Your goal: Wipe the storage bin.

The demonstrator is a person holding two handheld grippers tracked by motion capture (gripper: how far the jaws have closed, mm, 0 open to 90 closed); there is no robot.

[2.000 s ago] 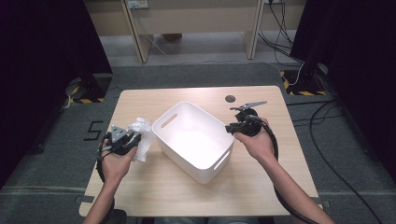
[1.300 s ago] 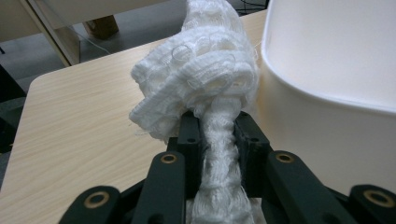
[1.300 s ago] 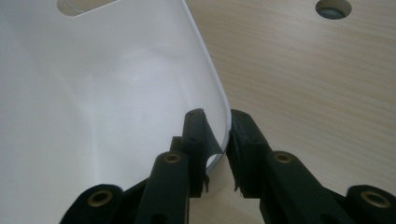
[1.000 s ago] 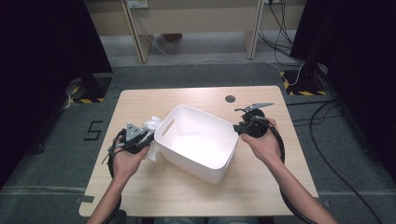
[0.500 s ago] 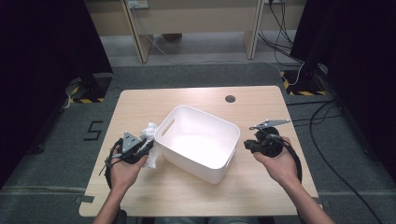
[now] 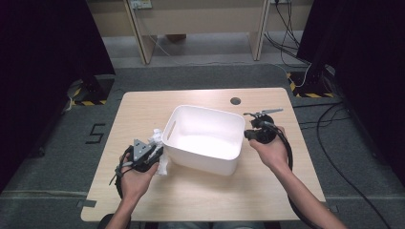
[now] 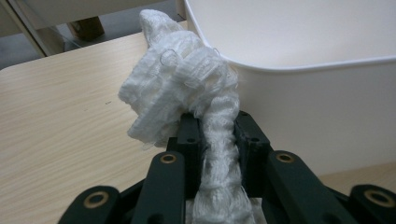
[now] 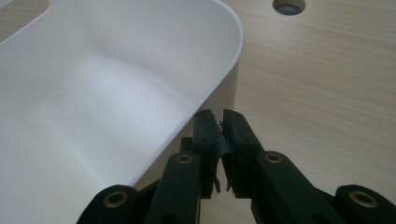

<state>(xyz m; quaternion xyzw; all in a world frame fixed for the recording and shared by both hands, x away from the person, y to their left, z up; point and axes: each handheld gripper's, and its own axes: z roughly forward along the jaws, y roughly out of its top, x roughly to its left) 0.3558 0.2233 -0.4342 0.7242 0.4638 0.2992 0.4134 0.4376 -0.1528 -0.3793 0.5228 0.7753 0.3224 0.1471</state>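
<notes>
A white plastic tub stands in the middle of the wooden table, with nothing inside that I can see. My left gripper is at the tub's left side, shut on a white fluffy cloth. In the left gripper view the cloth bunches above my left gripper and rests against the tub's wall. My right gripper is at the tub's right side. Its jaws are shut together with nothing between them, just outside the tub's rim.
A round cable hole sits in the tabletop behind the tub, also visible as the hole in the right gripper view. Bare wood lies in front of the tub. Cables run over the floor at the right.
My right gripper drew back from the tub toward the near right, then returned to its right rim with jaws shut. My left hand slid nearer with the cloth. The tub turned slightly earlier.
</notes>
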